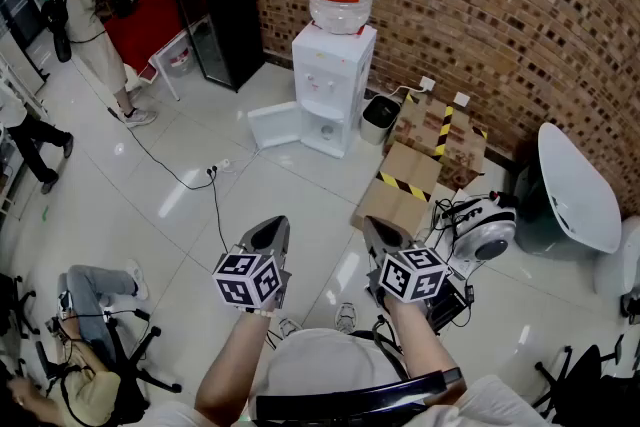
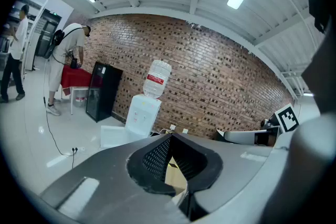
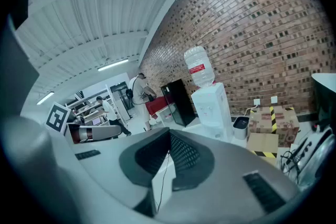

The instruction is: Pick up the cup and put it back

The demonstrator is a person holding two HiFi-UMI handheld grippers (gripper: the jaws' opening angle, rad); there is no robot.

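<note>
Head view: left gripper (image 1: 270,233) and right gripper (image 1: 381,233) idle, facing a water dispenser (image 1: 333,95).
Both sets of jaws are pressed together on nothing, held side by side over the tiled floor (image 1: 280,177), likely a ready carry since no cup shows in any view; cardboard boxes (image 1: 405,180) lie just right of the dispenser.
</note>
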